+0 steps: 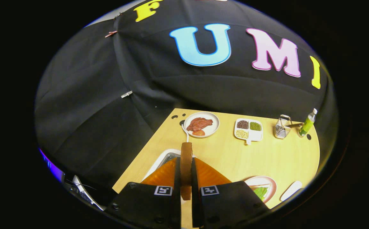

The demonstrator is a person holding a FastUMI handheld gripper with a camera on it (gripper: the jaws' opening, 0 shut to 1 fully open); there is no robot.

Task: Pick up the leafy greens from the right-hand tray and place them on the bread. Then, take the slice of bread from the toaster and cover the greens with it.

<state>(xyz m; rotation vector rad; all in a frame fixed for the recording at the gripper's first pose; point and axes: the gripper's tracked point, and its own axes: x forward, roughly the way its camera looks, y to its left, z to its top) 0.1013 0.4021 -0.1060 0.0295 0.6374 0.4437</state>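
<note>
The brown-crusted slice of bread (186, 159) stands on edge between the two fingers of the gripper (186, 178), both of which press on its flat faces, so the jaws are clamped on it; it is lifted above the pale wooden table (267, 156). Just behind it lies the white, metal-topped toaster (163, 158), partly hidden by the fingers. The leafy greens (260, 192) already rest on a slice lying on the round pinkish plate (268, 181), near the right finger.

The main risk, as I judge it, is in the turn: the slice is held vertically and must go down flat, so a tilted release could leave it leaning or sliding off the greens. A loose grip might let it slip during the swing to the plate, and a hard squeeze could dent it. The white oblong dish (291, 190) just beside the plate could be clipped. The round white plate of reddish meat (201, 124), divided white tray of grains (248, 129), metal wire holder (282, 127) and green bottle (307, 123) stand well apart.
</note>
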